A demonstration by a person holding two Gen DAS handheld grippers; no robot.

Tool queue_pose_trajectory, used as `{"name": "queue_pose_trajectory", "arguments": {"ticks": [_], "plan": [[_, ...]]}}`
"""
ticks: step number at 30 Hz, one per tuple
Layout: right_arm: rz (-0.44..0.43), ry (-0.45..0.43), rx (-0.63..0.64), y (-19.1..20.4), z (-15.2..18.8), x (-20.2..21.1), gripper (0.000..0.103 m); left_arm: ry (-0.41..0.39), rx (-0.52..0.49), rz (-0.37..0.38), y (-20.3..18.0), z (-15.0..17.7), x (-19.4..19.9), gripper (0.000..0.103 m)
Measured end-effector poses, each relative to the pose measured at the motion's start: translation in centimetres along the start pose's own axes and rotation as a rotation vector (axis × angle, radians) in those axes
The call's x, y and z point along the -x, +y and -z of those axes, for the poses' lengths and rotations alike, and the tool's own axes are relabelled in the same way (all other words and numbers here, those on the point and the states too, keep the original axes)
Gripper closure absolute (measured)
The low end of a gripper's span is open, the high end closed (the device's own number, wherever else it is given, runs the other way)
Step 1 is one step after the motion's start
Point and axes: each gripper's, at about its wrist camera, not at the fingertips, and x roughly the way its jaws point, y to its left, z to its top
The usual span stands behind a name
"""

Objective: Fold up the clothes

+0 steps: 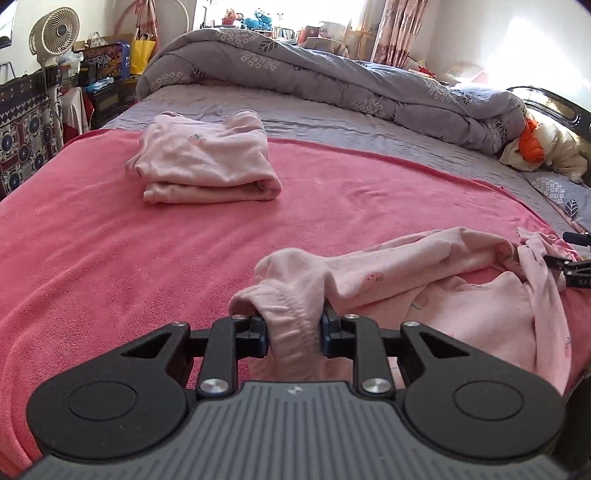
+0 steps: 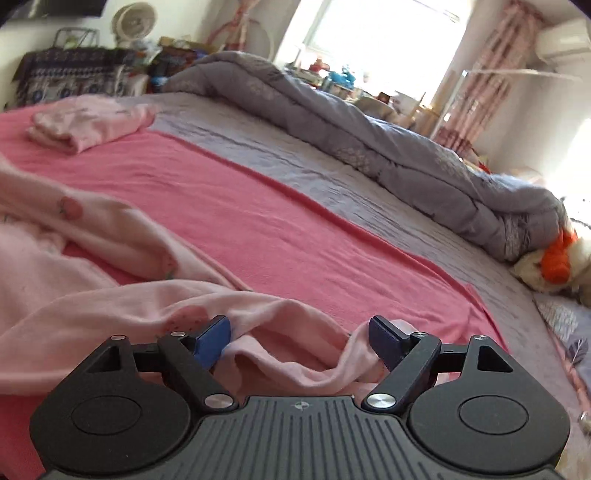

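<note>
A pale pink garment [image 1: 424, 280] with small strawberry prints lies on a coral-pink blanket [image 1: 110, 251], beside a grey quilt [image 1: 332, 81] (white leaf and flower motifs) and lilac sheet [image 1: 351, 127].

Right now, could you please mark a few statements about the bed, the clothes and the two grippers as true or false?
1. The left gripper is shut on the pink garment. True.
2. The right gripper is clamped on cloth. False: its jaws stand wide, with cloth lying loose between them.
3. A folded garment lies on the red blanket. True.
4. The grey quilt is spread flat over the bed. False: it is bunched up along the far side.
5. A fan stands in the far left corner. True.
</note>
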Motion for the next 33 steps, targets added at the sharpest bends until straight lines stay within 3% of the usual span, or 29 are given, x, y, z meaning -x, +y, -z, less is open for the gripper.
{"name": "queue_pose_trajectory", "arguments": {"ticks": [3,7,9,10,12,13,19,22,24,25,26,28,33], "plan": [[0.100,0.000,-0.109,-3.5,-0.6,-1.3,0.019,-0.014,-0.009,-0.007,-0.2,0.1,-0.1,0.072],[0.106,0.147,-0.342,-9.1,-0.7,-7.0,0.016,0.006,-0.009,-0.019,-0.4,0.4,-0.5,0.072],[0.074,0.276,-0.406,-10.1,0.3,-10.8,0.035,0.015,0.003,-0.021,-0.2,0.6,-0.7,0.072],[0.066,0.321,-0.440,-10.3,0.9,-12.1,0.068,0.019,0.009,-0.021,-0.1,0.7,-0.7,0.072],[0.074,0.285,-0.481,-10.1,1.3,-12.0,0.078,0.027,0.017,-0.023,0.0,0.8,-0.9,0.071],[0.081,0.241,-0.488,-10.0,1.1,-11.0,0.092,0.031,0.017,-0.024,0.1,0.8,-1.0,0.070],[0.114,-0.088,-0.475,-12.3,-0.5,3.2,0.092,0.040,0.004,-0.033,0.2,0.7,-1.7,0.069],[0.128,-0.180,-0.411,-12.1,-0.1,11.0,0.091,0.041,0.006,-0.034,0.3,0.7,-2.2,0.069],[0.138,-0.181,-0.377,-11.9,0.9,14.5,0.088,0.043,0.007,-0.033,0.4,0.7,-2.4,0.069],[0.141,-0.166,-0.364,-11.8,1.5,15.9,0.080,0.043,0.006,-0.033,0.3,0.7,-2.4,0.069],[0.152,-0.145,-0.363,-11.7,2.3,16.8,0.061,0.043,0.004,-0.033,0.3,0.7,-2.4,0.069],[0.174,-0.092,-0.370,-11.6,4.1,18.1,0.034,0.043,0.002,-0.032,0.3,0.7,-2.4,0.068],[0.220,-0.025,-0.407,-11.9,6.3,17.6,0.030,0.039,-0.004,-0.038,0.3,0.4,-2.1,0.068]]}}
